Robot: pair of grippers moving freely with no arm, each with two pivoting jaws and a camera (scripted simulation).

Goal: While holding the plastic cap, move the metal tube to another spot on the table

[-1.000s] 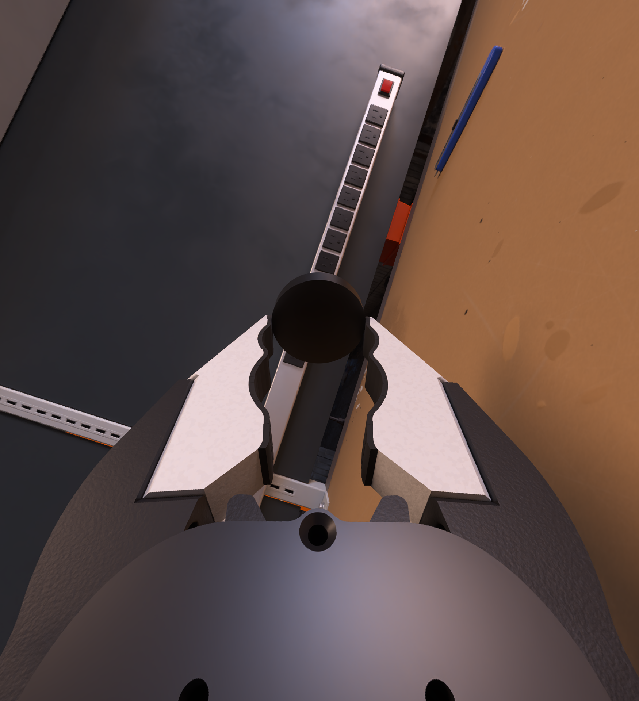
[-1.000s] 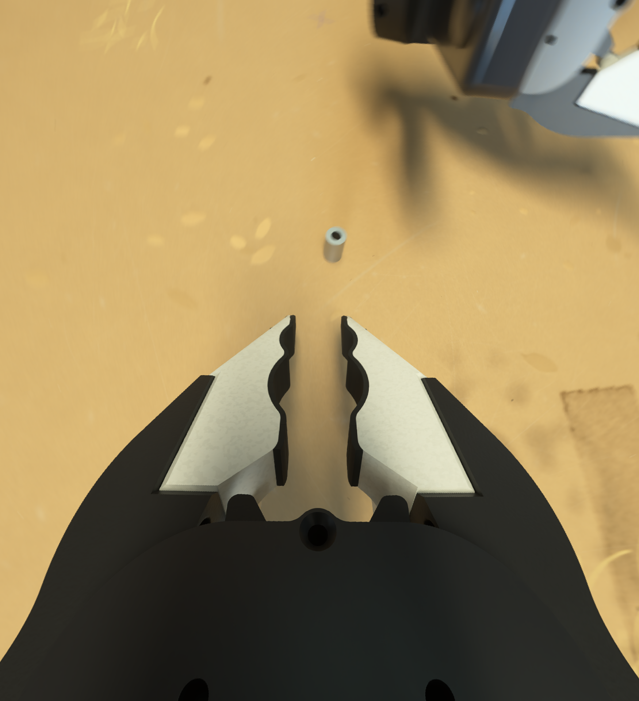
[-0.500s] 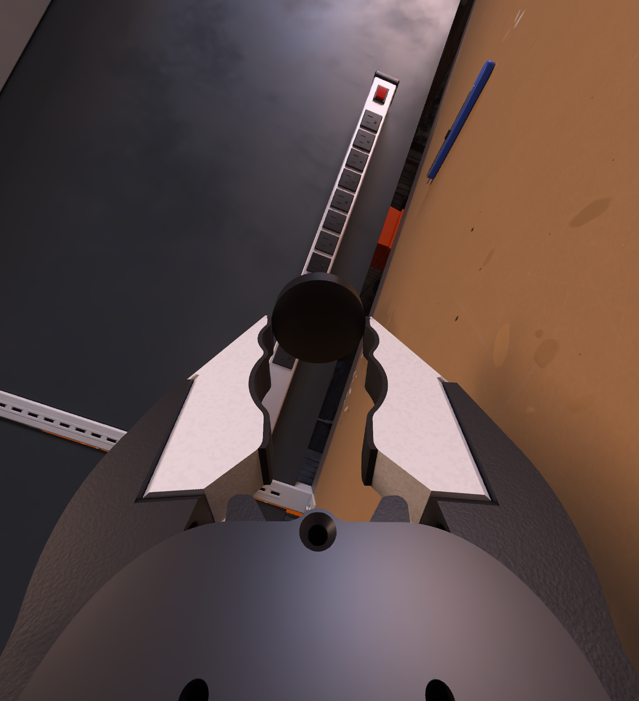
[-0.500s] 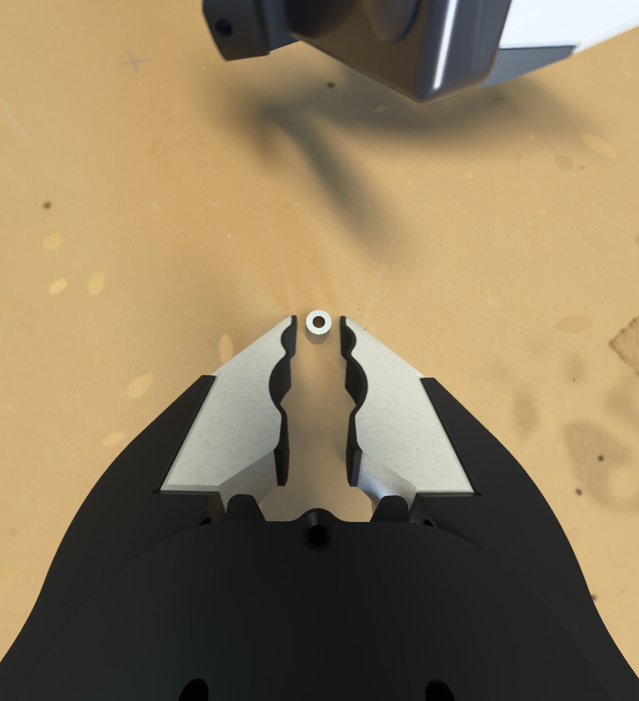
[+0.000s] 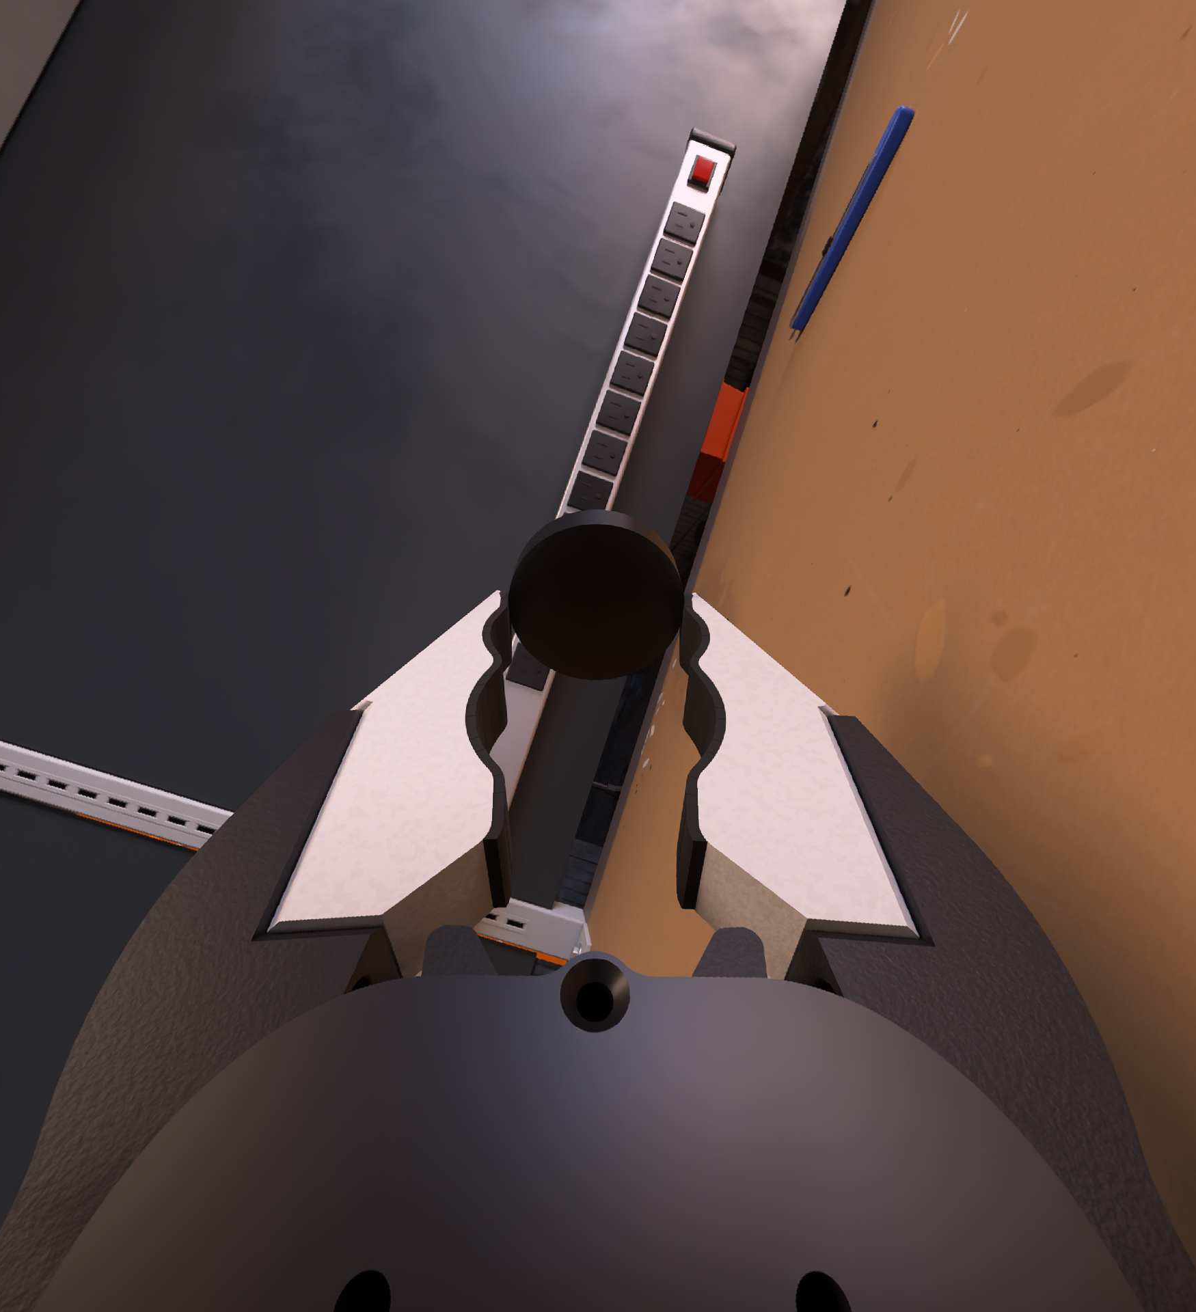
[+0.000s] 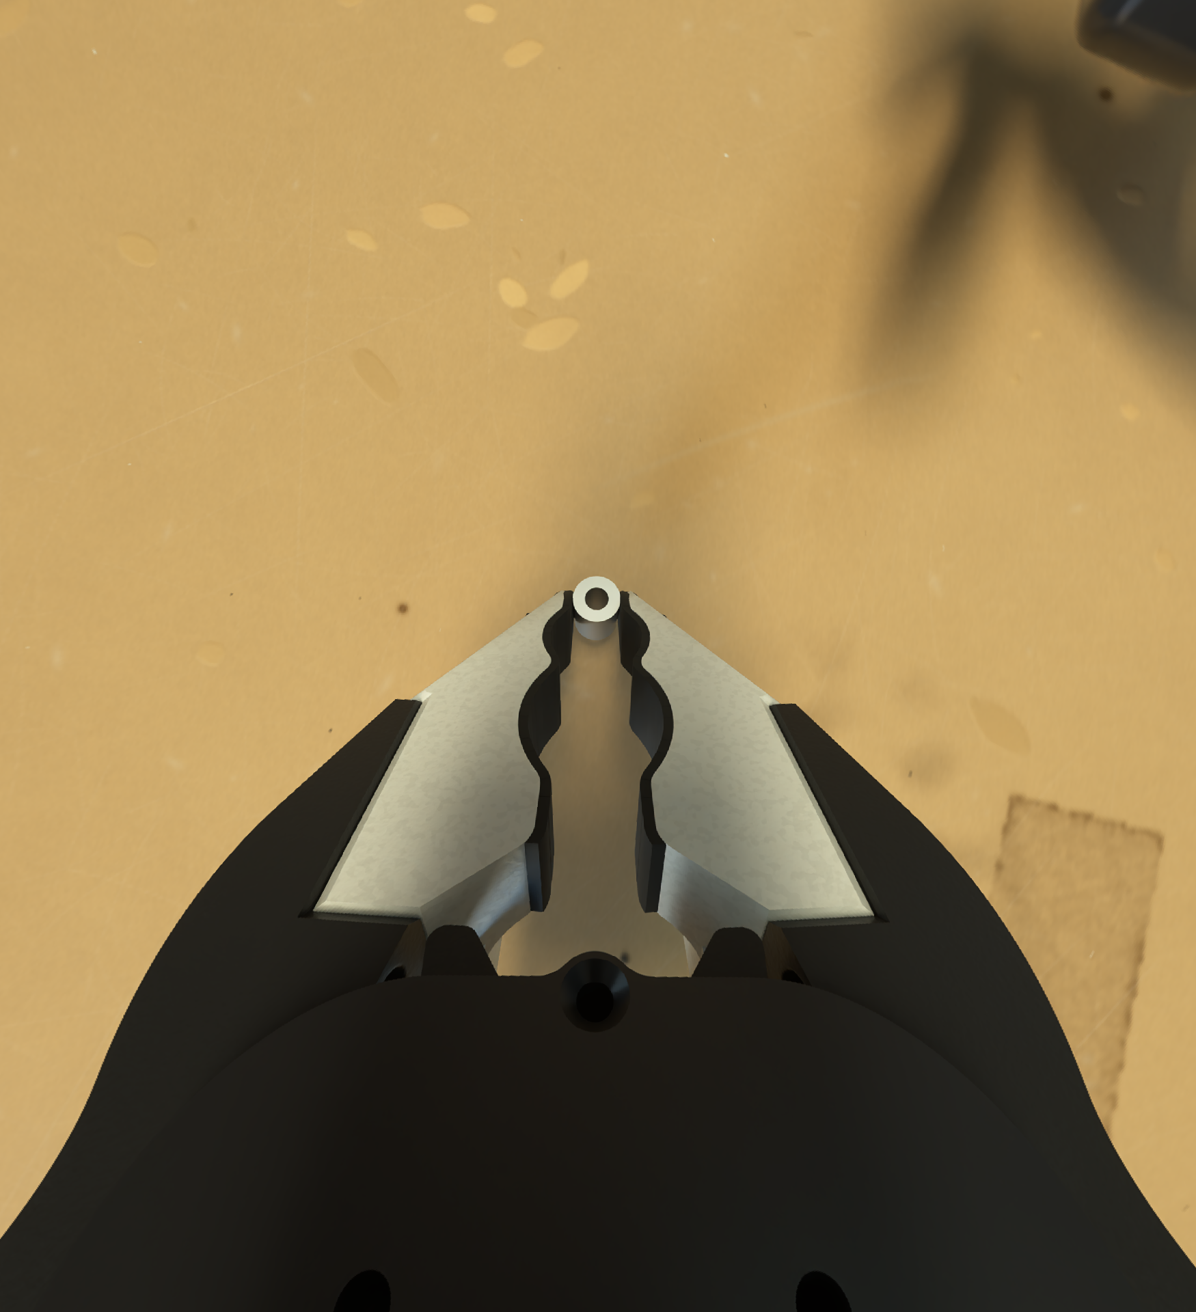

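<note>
In the left wrist view, my left gripper (image 5: pixel 596 610) is shut on a round black plastic cap (image 5: pixel 596 595), held at the fingertips above the table's edge. In the right wrist view, my right gripper (image 6: pixel 596 612) is shut on a small silver metal tube (image 6: pixel 596 609). The tube stands upright between the fingertips, its open end facing the camera, over the tan wooden table (image 6: pixel 226 355).
A blue pen (image 5: pixel 854 216) lies on the table (image 5: pixel 1042 568) near its far edge. Beyond the edge, on the dark floor, lie a long white power strip (image 5: pixel 641 348) and a perforated metal rail (image 5: pixel 77 788). Part of the left gripper (image 6: pixel 1177 42) shows at the right wrist view's top right corner.
My right gripper closed in on the tube and shut its fingers around it. The table beneath has shifted in view. My left gripper drifted slightly, still holding the cap.
</note>
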